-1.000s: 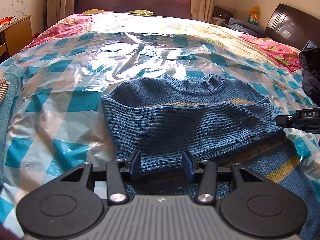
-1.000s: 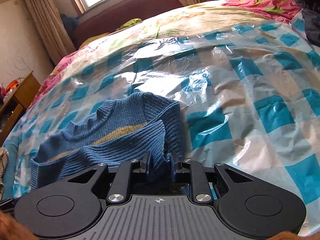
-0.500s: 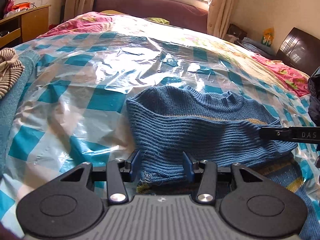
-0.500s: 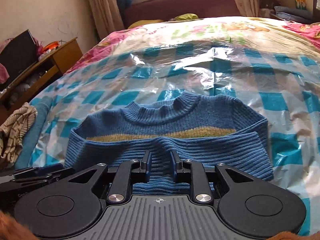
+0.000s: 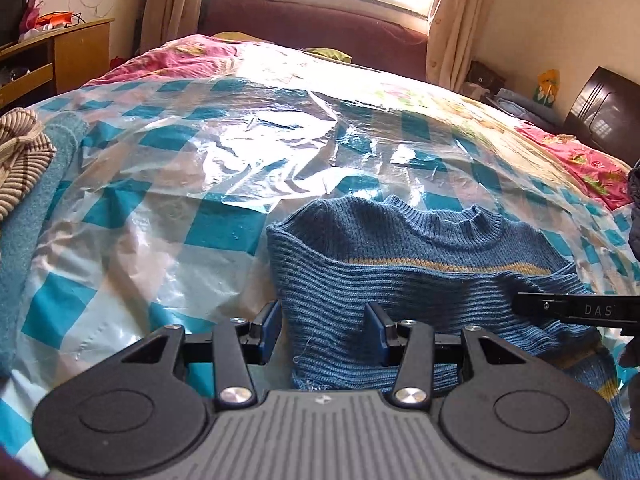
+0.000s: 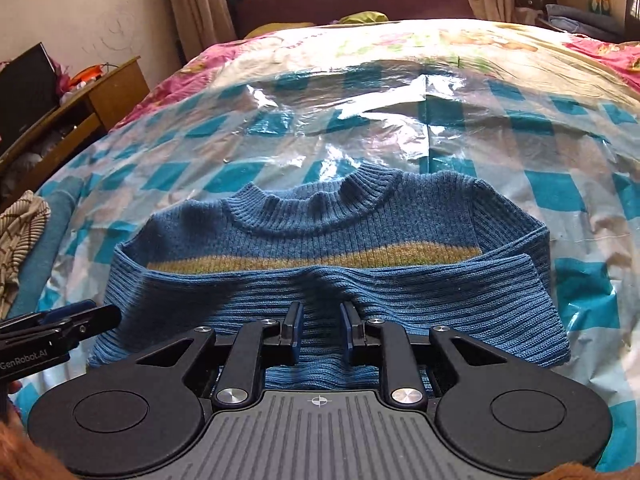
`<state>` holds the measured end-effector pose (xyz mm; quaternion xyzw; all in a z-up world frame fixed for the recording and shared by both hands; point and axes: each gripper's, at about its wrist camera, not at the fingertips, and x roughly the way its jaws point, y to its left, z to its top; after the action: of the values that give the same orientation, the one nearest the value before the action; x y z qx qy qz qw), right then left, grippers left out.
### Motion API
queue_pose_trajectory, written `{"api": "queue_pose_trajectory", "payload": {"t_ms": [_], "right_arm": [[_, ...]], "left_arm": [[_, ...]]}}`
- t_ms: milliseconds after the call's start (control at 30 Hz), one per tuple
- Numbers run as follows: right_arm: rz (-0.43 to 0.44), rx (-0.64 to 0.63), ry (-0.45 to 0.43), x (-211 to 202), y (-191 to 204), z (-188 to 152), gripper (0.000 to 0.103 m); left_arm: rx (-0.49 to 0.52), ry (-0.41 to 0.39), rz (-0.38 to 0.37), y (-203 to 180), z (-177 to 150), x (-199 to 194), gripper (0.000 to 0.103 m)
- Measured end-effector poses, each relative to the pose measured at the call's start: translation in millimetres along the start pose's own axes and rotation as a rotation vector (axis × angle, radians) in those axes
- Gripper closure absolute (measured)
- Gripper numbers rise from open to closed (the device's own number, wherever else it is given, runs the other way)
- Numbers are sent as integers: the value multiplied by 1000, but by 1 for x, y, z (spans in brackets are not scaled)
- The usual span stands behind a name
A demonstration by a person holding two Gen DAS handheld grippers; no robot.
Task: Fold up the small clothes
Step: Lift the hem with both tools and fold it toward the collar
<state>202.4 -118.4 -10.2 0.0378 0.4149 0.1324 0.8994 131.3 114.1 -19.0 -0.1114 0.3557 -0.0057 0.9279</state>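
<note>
On the far left of the bed, a striped garment is lying bunched on a teal towel, well apart from the work. Moving rightward, the checked plastic sheet is covering the bed and carrying the blue sweater, which is lying flat with its collar pointing away from the person and its long axis running left to right across both views.

The left claw is hanging low at the sweater's near left corner. Its jaws are spread wide: the left finger is sitting over the plastic just beside the knit's edge, the right finger over the ribbed fabric, and nothing is being pinched between them (the hem is passing loosely through the gap).

Further right, the right claw is sitting over the middle of the folded-up lower band, just below the yellow stripe. Its jaws are standing narrower but with a clear gap, and I judge that they are not clamping the cloth, though the fabric right at the tips is partly hidden.

The bottom part is already lying doubled over the chest, so the fold appears partly done. The coming move is probably turning on the sweater's side edges: the left edge is lying directly ahead of the left claw, which is the nearer one, while the right claw is pointing straight forward along the sweater's midline, level and low.
</note>
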Motion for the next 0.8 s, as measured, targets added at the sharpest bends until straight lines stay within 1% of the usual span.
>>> {"api": "queue_pose_trajectory", "payload": {"t_ms": [67, 133, 233, 267, 333, 400, 433, 500, 567, 667, 733, 800], "right_arm": [[-4, 31, 21, 4, -7, -3, 82], [11, 47, -1, -3, -12, -4, 82], [-8, 75, -25, -10, -26, -4, 83], [-16, 90, -24, -10, -33, -3, 84], [-31, 125, -19, -9, -47, -3, 84], [-16, 159, -29, -14, -56, -3, 85], [-9, 170, -48, -21, -60, -3, 84], [-30, 151, -82, -32, -62, -3, 82], [-54, 126, -92, -36, -66, -5, 82], [-118, 142, -40, -25, -81, -9, 84], [-103, 169, -39, -24, -87, -11, 84], [-101, 162, -54, -28, -84, -10, 83]], "left_arm": [[16, -5, -8, -4, 2, 3, 54], [49, -1, 0, -10, 1, 7, 53], [92, 50, 41, -13, -4, 18, 53], [89, 65, 46, -12, -6, 21, 53], [72, 70, 44, -8, -7, 21, 51], [63, 71, 45, -7, -6, 20, 51], [61, 69, 47, -8, -6, 19, 51], [62, 55, 46, -10, -6, 15, 51], [71, 41, 47, -12, -6, 11, 51], [88, 43, 43, -15, -6, 10, 51], [124, 69, 64, -19, -7, 14, 51], [124, 86, 67, -19, -9, 15, 51]]}}
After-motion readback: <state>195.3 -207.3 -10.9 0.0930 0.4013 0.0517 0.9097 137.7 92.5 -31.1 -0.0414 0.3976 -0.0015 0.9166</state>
